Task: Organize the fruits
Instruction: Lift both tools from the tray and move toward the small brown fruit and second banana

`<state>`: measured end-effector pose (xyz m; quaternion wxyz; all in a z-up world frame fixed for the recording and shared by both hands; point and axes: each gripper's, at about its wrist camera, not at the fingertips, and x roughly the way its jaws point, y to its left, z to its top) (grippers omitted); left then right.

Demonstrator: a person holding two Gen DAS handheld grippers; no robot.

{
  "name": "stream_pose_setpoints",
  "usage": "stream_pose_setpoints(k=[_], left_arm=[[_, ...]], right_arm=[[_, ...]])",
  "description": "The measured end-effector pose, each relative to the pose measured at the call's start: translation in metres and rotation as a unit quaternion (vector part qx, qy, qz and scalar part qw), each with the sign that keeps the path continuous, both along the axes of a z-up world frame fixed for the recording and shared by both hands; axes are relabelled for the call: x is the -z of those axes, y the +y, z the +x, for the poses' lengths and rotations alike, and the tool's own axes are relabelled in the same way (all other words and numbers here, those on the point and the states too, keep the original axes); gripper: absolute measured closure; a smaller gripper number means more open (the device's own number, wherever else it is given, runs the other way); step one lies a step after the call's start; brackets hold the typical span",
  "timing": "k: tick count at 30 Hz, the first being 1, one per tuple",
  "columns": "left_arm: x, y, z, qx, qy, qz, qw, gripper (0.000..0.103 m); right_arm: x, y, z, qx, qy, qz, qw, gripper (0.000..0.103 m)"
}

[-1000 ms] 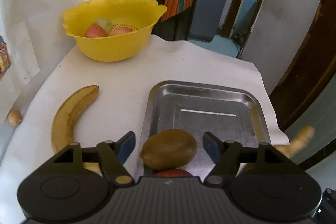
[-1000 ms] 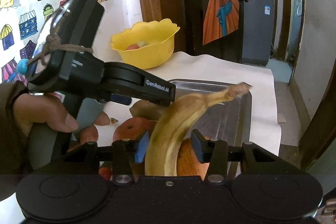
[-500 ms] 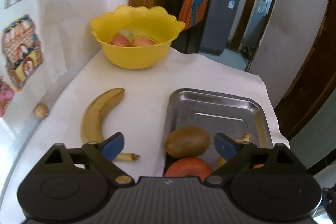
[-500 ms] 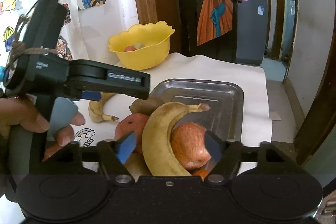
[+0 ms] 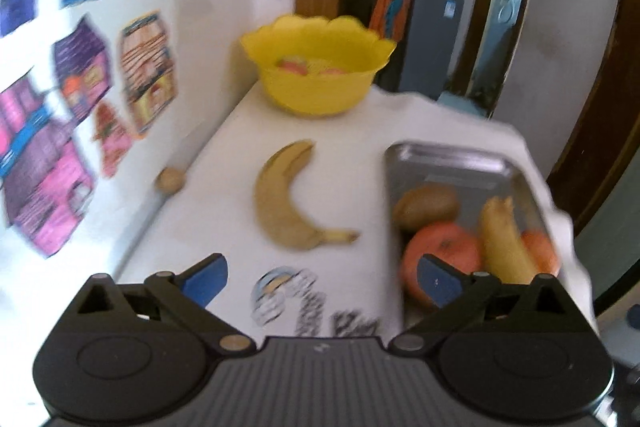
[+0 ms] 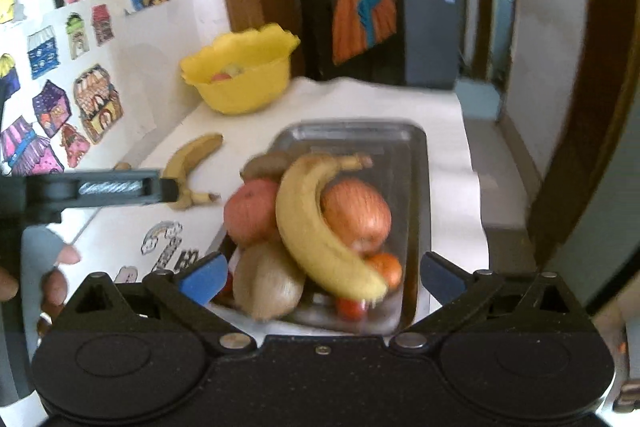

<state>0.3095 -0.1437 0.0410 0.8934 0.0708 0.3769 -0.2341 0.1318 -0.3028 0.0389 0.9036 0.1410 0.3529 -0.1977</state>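
Both pairs of tongs stand wide and hold nothing: the left tongs [image 5: 322, 277] hover over the white tabletop [image 5: 360, 131], the right tongs [image 6: 320, 277] above the near end of the metal tray [image 6: 420, 163]. In the tray a banana [image 6: 316, 223] lies across two apples [image 6: 356, 215], with kiwis [image 6: 268, 283] beside them. A second banana [image 5: 280, 199] lies on the tabletop at 9 o'clock of the tray. The yellow bowl [image 5: 320, 83], with fruit inside, stands at 12 o'clock.
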Motion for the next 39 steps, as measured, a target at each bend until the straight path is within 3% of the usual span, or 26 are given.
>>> stream_pose_setpoints(k=[8, 14, 20, 29, 39], left_arm=[[0.018, 0.045, -0.003, -0.031, 0.029, 0.054, 0.9976, 0.001], [0.028, 0.062, 0.002, -0.059, 0.045, 0.096, 0.9926, 0.001], [0.031, 0.075, 0.002, -0.069, 0.046, 0.102, 0.9914, 0.001], [0.030, 0.075, 0.010, -0.081, 0.044, 0.109, 0.9898, 0.001], [0.030, 0.064, 0.031, -0.079, 0.018, 0.103, 0.9914, 0.001]], right_arm=[[0.018, 0.025, -0.002, 0.011, 0.072, 0.031, 0.997, 0.001], [0.026, 0.037, 0.010, 0.011, 0.090, 0.076, 0.993, 0.001], [0.033, 0.047, 0.025, 0.008, 0.114, 0.105, 0.988, 0.001], [0.024, 0.055, 0.051, -0.008, 0.102, 0.115, 0.988, 0.001], [-0.002, 0.054, 0.102, -0.080, 0.035, 0.034, 0.996, 0.001]])
